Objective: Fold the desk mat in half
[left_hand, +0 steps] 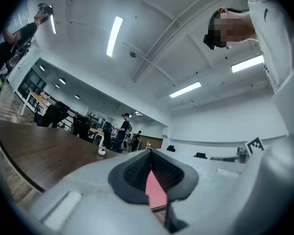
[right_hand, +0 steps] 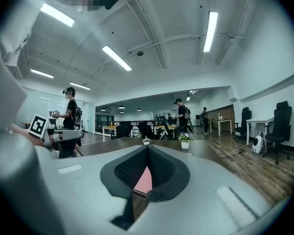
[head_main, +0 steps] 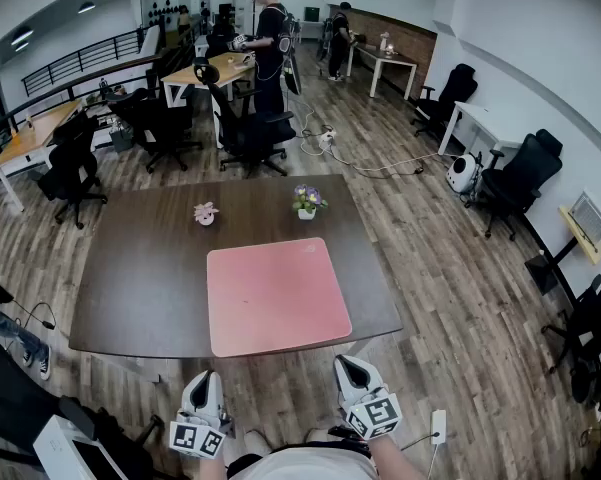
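A pink desk mat (head_main: 276, 295) lies flat and unfolded on the dark brown table (head_main: 140, 268), its near edge along the table's front edge. My left gripper (head_main: 205, 380) and right gripper (head_main: 350, 368) hang side by side below that front edge, over the wooden floor, and touch neither the mat nor the table. Both are shut with nothing in them. In the left gripper view the left gripper (left_hand: 150, 153) points at the table, with a sliver of the mat (left_hand: 155, 190) showing past its jaws. The right gripper (right_hand: 147, 148) likewise faces the mat (right_hand: 144, 180).
Two small flower pots stand behind the mat, a pink one (head_main: 206, 213) and a purple one (head_main: 307, 201). Black office chairs (head_main: 250, 133), other desks and standing people (head_main: 269, 43) fill the room behind. A cable (head_main: 380, 165) crosses the floor; a power strip (head_main: 438, 426) lies near my right.
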